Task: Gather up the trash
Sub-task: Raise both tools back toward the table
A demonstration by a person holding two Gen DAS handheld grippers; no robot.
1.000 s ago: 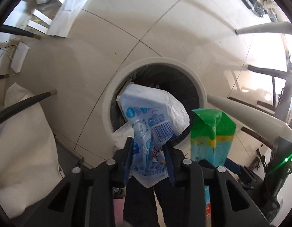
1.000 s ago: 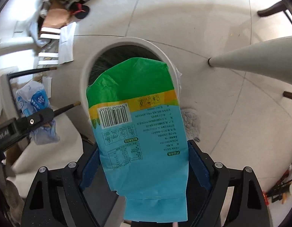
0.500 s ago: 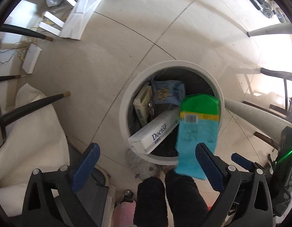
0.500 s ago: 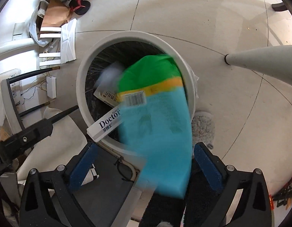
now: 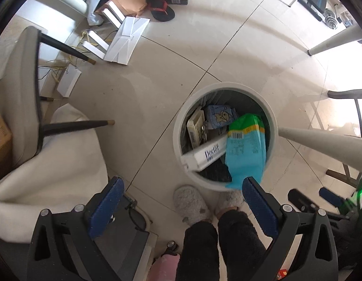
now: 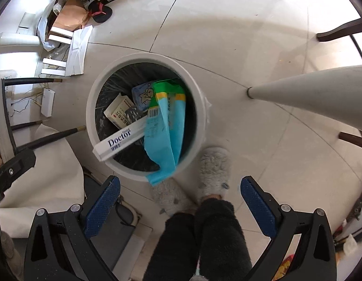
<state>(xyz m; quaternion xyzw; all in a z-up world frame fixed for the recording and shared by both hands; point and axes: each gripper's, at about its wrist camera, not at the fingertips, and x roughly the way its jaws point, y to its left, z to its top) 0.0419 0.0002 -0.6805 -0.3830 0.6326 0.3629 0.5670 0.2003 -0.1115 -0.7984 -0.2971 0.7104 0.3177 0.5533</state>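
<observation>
A round white trash bin with a dark liner stands on the tiled floor below both grippers. A green and blue bag lies in it, its lower end hanging over the near rim. A long white "Doctor" box leans across the rim, beside a blue packet and a small carton. My left gripper is open and empty above the bin. My right gripper is open too, holding nothing.
A person's dark trouser legs and grey furry slippers stand at the bin's near side. A chair with black legs and white cloth is left. White table legs reach in from the right. Flat cartons, cables and a sandal lie farther off.
Both grippers opened and let go of their bags, which dropped into the bin. Both grippers then rose, so the bin looks smaller. The green and blue bag settled against the near rim.
</observation>
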